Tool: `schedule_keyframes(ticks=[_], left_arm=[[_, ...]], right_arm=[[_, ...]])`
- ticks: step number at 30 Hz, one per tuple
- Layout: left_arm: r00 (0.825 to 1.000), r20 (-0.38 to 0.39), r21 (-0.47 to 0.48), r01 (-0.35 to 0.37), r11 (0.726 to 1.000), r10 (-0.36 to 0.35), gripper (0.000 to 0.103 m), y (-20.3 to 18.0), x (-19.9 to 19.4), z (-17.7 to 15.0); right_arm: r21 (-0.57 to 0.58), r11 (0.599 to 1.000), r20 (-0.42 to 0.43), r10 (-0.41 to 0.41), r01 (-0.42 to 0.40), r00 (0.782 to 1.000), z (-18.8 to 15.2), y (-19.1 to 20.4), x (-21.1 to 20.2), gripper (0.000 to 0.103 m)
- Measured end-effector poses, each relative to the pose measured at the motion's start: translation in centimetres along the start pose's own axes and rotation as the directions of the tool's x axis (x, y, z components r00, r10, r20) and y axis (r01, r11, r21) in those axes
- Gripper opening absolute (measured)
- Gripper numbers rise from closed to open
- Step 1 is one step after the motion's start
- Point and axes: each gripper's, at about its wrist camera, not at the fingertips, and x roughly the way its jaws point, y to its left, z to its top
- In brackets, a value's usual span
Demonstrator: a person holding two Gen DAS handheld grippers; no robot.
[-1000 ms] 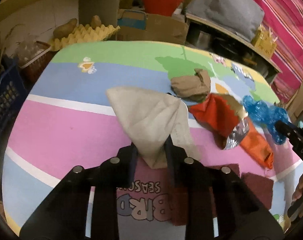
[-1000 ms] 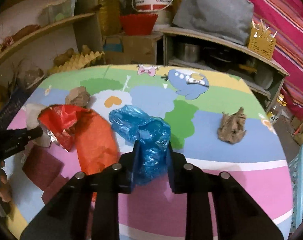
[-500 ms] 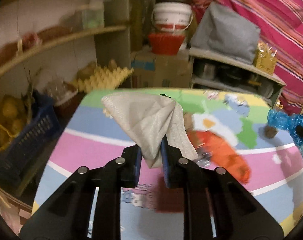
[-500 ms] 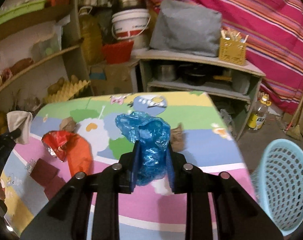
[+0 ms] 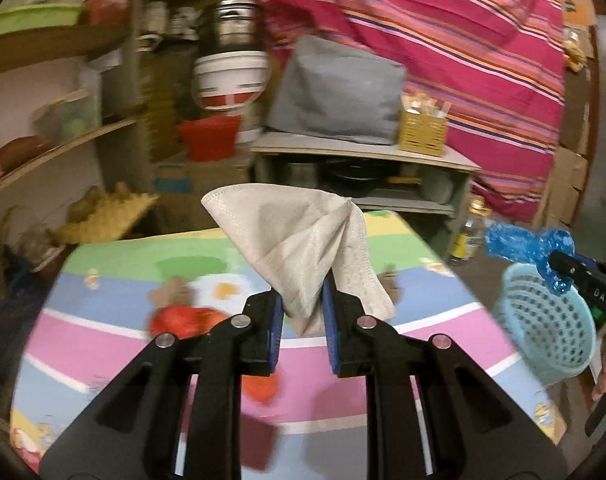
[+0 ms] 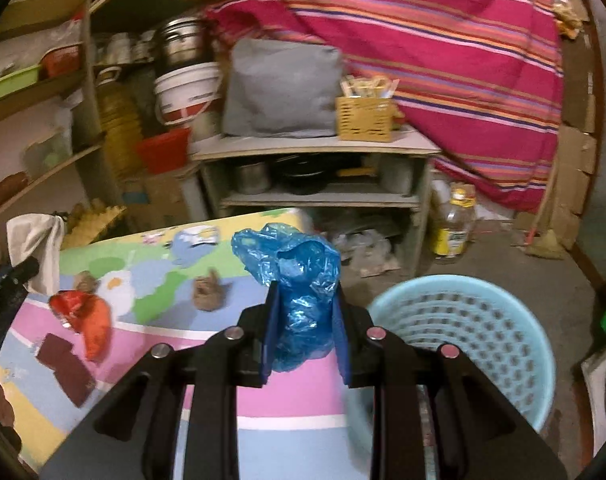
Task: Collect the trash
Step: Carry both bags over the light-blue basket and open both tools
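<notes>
My left gripper (image 5: 302, 305) is shut on a white paper tissue (image 5: 299, 236) and holds it up above the colourful table (image 5: 103, 280). My right gripper (image 6: 305, 300) is shut on a crumpled blue plastic bag (image 6: 299, 276), above the table's right edge, just left of a light blue mesh basket (image 6: 471, 336) on the floor. The basket (image 5: 551, 332) and the blue bag (image 5: 523, 246) also show at the right of the left wrist view. A red-orange wrapper (image 6: 87, 312) and two brown paper wads (image 6: 209, 292) lie on the table.
Dark red flat pieces (image 6: 65, 360) lie on the table's near left. A grey shelf unit (image 6: 315, 172) with pots stands behind the table, a yellow oil bottle (image 6: 453, 220) on the floor beside it. Wooden shelves (image 6: 35, 92) stand to the left.
Both grippers have risen and swung right with their loads. The table has dropped lower in both views. The blue basket is now close below the right gripper and has entered the left wrist view.
</notes>
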Motion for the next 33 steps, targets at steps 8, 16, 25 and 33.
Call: schedule_keyframes(ticks=[8, 16, 25, 33], left_arm=[[0.989, -0.019, 0.080, 0.145, 0.986, -0.144, 0.017, -10.3, 2.1, -0.7], [0.961, -0.051, 0.115, 0.275, 0.955, -0.270, 0.017, -18.6, 3.6, -1.2], [0.932, -0.127, 0.181, 0.358, 0.916, -0.339, 0.019, -25.9, 6.0, -2.0], [0.945, -0.123, 0.241, 0.325, 0.914, -0.303, 0.060, -28.0, 7.1, -2.3]], right_arm=[[0.046, 0.993, 0.007, -0.110, 0.110, 0.994, -0.2, -7.3, -1.6, 0.025], [0.151, 0.976, 0.002, -0.157, 0.155, 0.988, -0.6, -13.0, -2.3, 0.025], [0.212, 0.959, -0.019, -0.188, 0.188, 0.982, -1.5, -16.8, -1.9, 0.025], [0.237, 0.950, -0.049, -0.195, 0.201, 0.980, -2.2, -18.3, -1.3, 0.025]])
